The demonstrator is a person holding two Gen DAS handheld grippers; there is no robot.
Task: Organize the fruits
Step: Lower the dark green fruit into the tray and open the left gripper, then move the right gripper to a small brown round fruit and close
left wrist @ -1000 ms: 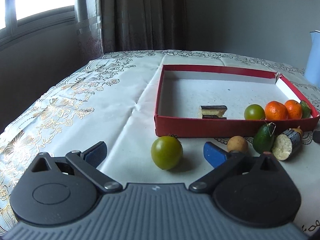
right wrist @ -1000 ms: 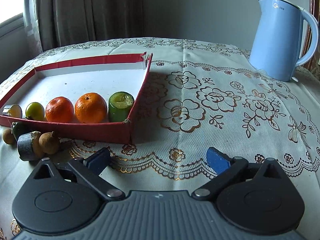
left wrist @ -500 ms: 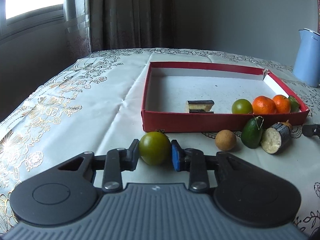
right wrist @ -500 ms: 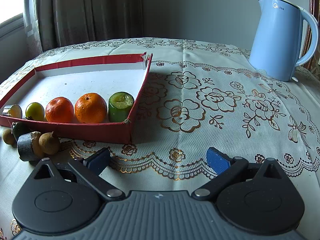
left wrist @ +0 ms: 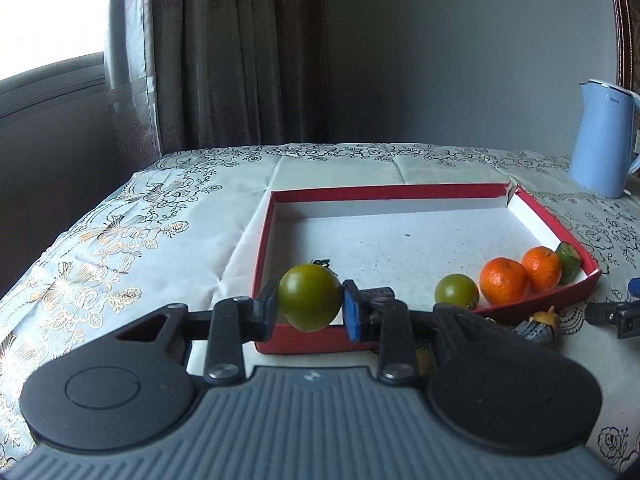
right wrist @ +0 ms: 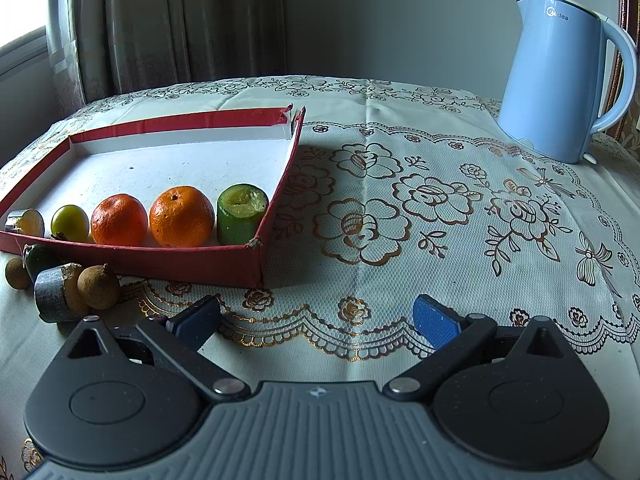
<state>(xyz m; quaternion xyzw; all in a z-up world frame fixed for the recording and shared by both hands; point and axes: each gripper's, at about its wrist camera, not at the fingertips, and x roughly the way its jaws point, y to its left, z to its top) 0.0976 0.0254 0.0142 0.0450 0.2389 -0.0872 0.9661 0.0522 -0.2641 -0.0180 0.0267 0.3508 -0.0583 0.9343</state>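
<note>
My left gripper clamps the green tomato, held clear of the cloth at the near wall of the red tray.

Its pads press the fruit on both sides. My right gripper stands wide, nothing between its fingers, above the tablecloth beside the tray. Inside the tray, along the near wall: a smaller green tomato, two oranges, a cut green piece. Outside lie brown round fruits, possibly longans.
</note>
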